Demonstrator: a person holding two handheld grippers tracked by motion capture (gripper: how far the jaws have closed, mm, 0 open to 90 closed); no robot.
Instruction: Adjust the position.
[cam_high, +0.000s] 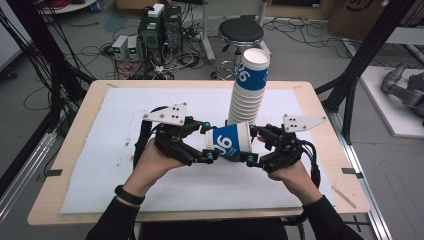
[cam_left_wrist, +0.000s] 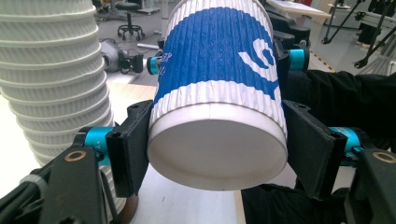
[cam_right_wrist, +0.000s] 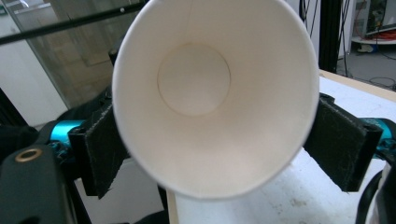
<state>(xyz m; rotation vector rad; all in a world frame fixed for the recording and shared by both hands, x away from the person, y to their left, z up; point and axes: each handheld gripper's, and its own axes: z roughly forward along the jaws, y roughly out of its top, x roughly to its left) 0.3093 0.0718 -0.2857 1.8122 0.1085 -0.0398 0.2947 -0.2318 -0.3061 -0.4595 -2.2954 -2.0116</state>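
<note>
Work in hand: 1 cup (cam_high: 229, 141) passes between the 2 tongs above the desk (cam_high: 65, 170), just in front of the cup stack (cam_high: 248, 87).
Cup position: held in the air, lying on its side, between both hands at the middle of the white mat (cam_high: 125, 115).
Long axis: runs level from left to right across the desk; base toward the left tongs (cam_high: 206, 144), open mouth toward the right tongs (cam_high: 252, 145).
Left tongs: clamped on the cup's base end; in the left gripper view both jaws press the cup (cam_left_wrist: 217, 100) at its sides.
Right tongs: jaws stand wide on either side of the rim; in the right gripper view a thin gap seems to show between the pads and the cup (cam_right_wrist: 212, 93) wall, so no grip.
Nearer hand: both equally near; judged, the left one alone carries the cup.
Key relation: the stack stands upright just behind the cup, mouth up; judged, the cup must turn upright before it nests there.
Risk: judged, a squeezed base may deform.
</note>
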